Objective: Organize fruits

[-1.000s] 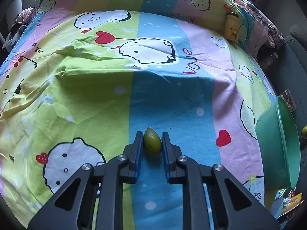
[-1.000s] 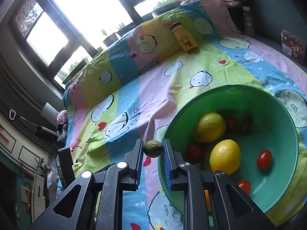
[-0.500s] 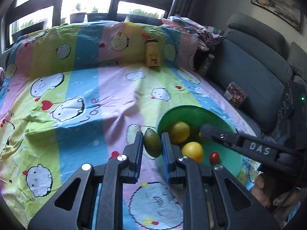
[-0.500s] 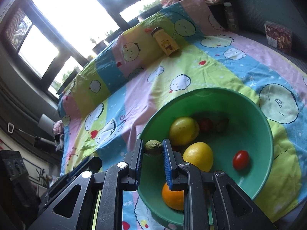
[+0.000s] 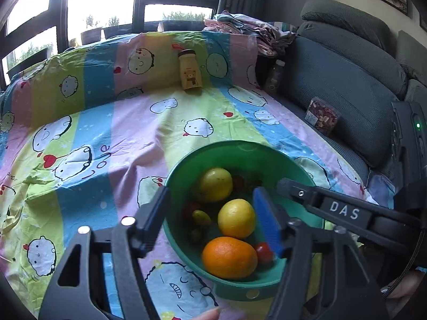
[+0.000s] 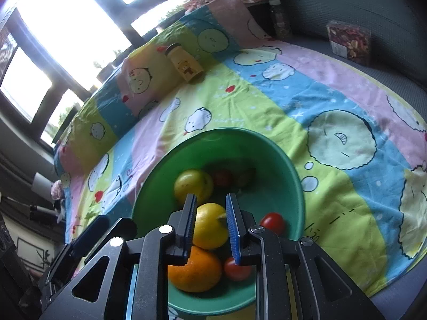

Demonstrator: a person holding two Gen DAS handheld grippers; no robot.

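Note:
A green bowl sits on the cartoon bedsheet. It holds two yellow lemons, an orange, red tomatoes and two small green fruits. My left gripper is open wide above the bowl and holds nothing. My right gripper is open and empty over the lemon and orange; its arm shows at the right of the left wrist view.
A yellow bottle lies at the far side of the sheet. A grey sofa runs along the right with a snack box and a dark bottle. Folded clothes lie at the back.
Both grippers opened over the bowl. Each let go of its small green fruit; two green fruits now lie in the bowl. The left gripper moved closer over the bowl.

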